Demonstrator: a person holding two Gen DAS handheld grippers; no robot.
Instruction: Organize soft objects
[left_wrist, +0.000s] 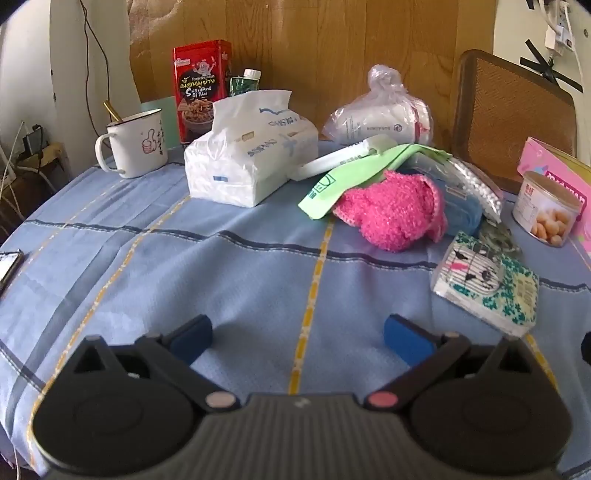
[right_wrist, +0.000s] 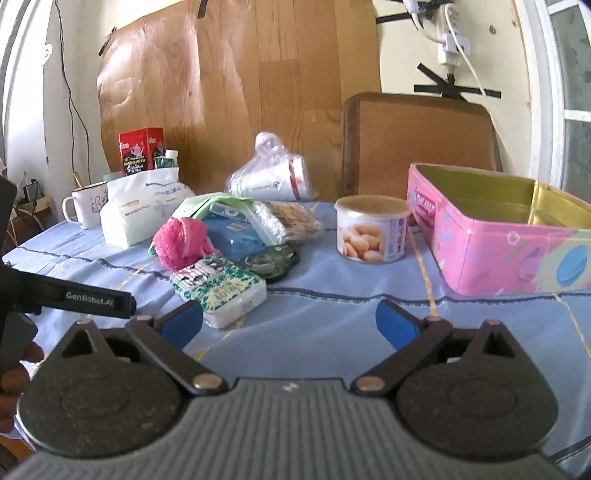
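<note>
Over the desk both your left gripper and right gripper hover wide, holding nothing; sorting seems unstarted. Reach for the pink cloth beside the tissue pack, probably destined for the pink tin.

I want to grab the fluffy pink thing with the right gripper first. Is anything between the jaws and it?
Yes. From the right gripper, jaws open, the green-patterned tissue pack lies on the blue cloth directly in front of the pink fluffy item. A green packet also rests over its far edge.
</note>
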